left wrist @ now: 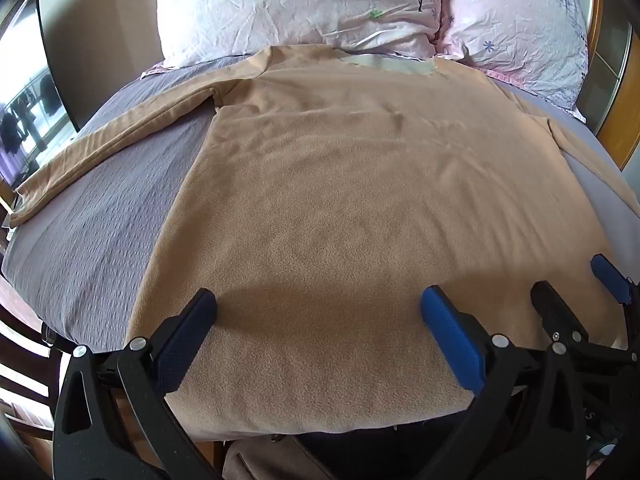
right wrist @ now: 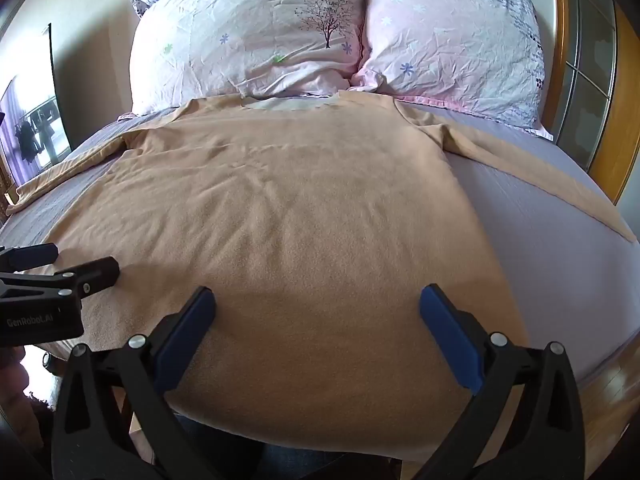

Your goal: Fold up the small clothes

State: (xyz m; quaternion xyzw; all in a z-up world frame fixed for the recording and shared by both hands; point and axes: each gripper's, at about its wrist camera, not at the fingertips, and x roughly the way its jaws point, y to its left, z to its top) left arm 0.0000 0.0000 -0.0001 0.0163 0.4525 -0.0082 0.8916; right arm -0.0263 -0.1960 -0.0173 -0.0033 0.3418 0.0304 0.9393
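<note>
A tan long-sleeved fleece shirt [left wrist: 340,184] lies flat on the bed with its collar toward the pillows, hem toward me and both sleeves spread out sideways. It also shows in the right wrist view [right wrist: 288,208]. My left gripper [left wrist: 318,308] is open and empty, just above the shirt near its hem, left of centre. My right gripper [right wrist: 318,308] is open and empty above the hem, right of centre. The right gripper also shows at the right edge of the left wrist view [left wrist: 576,280]. The left gripper shows at the left edge of the right wrist view [right wrist: 80,262].
The bed has a grey-lilac sheet [left wrist: 100,216], also in the right wrist view [right wrist: 552,256]. Two pink flowered pillows [right wrist: 256,40] [right wrist: 452,40] lie at the head. A wooden frame [right wrist: 576,80] stands at the right. A dark screen [right wrist: 36,128] stands at the left.
</note>
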